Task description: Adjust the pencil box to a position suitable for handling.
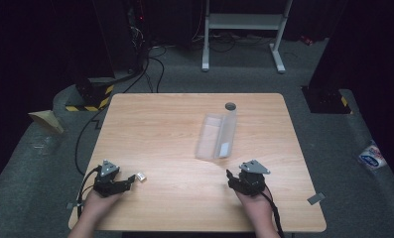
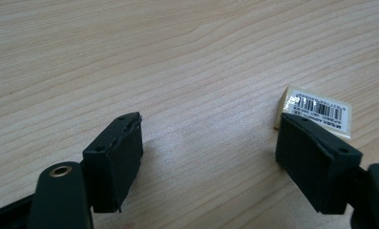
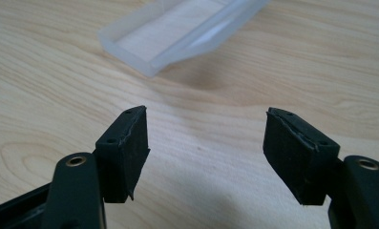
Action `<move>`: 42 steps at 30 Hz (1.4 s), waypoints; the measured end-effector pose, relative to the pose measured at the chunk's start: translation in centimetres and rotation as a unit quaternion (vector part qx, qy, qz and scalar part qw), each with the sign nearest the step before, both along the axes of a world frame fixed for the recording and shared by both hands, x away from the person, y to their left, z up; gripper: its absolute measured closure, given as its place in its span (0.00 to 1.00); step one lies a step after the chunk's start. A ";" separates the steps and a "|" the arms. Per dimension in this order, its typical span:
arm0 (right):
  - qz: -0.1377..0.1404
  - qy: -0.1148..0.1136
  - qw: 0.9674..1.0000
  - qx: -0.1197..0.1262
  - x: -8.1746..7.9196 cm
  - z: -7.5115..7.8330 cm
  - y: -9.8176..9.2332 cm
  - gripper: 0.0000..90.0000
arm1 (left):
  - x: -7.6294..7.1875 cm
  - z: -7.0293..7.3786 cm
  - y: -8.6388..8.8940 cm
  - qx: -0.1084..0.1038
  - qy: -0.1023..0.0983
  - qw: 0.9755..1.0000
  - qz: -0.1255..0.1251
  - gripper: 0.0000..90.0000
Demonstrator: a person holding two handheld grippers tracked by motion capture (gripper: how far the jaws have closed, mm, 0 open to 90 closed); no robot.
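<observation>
- Well, from above, the wooden table [image 1: 150, 119] carries two loose things: a clear plastic case [image 1: 216, 135] lying open at about one o'clock from the table's middle, and a small eraser [image 1: 141, 176] down at eight o'clock, just beside the left gripper [image 1: 130, 180]. The right gripper [image 1: 230, 177] sits at five o'clock, near the case's close end but apart from it. Nothing is held, so whatever the job is, I'd judge it barely begun.
- Along the left gripper [image 2: 211, 157], the jaws stand released, wide apart, with bare wood between them. The eraser [image 2: 316, 110] lies at two o'clock, just past the right-hand jaw's tip; its barcode sleeve reads clearly here, which the overhead camera can't give.
- Along the right gripper [image 3: 206, 152], the jaws are likewise spread and empty. The case [image 3: 173, 36] lies ahead at twelve o'clock, its lid seemingly leaning off one side, though the blur makes that uncertain. Presumably the eraser belongs inside.
</observation>
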State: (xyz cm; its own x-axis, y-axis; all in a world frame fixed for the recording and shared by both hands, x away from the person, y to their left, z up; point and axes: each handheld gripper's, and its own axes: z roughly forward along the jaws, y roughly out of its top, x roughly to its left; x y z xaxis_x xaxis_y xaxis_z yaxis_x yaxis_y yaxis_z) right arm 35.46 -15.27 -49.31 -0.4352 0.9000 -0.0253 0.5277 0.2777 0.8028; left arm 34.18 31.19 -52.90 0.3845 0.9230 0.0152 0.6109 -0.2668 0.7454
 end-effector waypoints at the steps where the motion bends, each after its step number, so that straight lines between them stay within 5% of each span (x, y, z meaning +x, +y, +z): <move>1: 0.003 -0.002 1.000 0.000 0.2 0.2 0.2 0.35 | 0.0 0.0 0.0 0.000 0.000 1.000 0.000 0.27; 20: 0.034 -0.020 0.999 0.011 2.4 3.5 4.3 0.35 | -0.1 0.0 -0.1 -0.006 0.003 1.000 -0.001 0.27; 42: 0.060 0.005 0.998 0.034 6.0 3.1 9.4 0.42 | -0.1 0.0 -0.1 -0.005 0.002 1.000 -0.003 0.28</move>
State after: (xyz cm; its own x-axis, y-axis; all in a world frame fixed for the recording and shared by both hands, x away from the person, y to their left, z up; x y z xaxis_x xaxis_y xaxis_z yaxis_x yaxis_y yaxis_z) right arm 41.46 -5.90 -46.25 -0.5401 0.8407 0.0388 0.5019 0.2847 0.8167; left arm 34.09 31.10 -52.92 0.3897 0.9209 0.0046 0.6124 -0.2629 0.7456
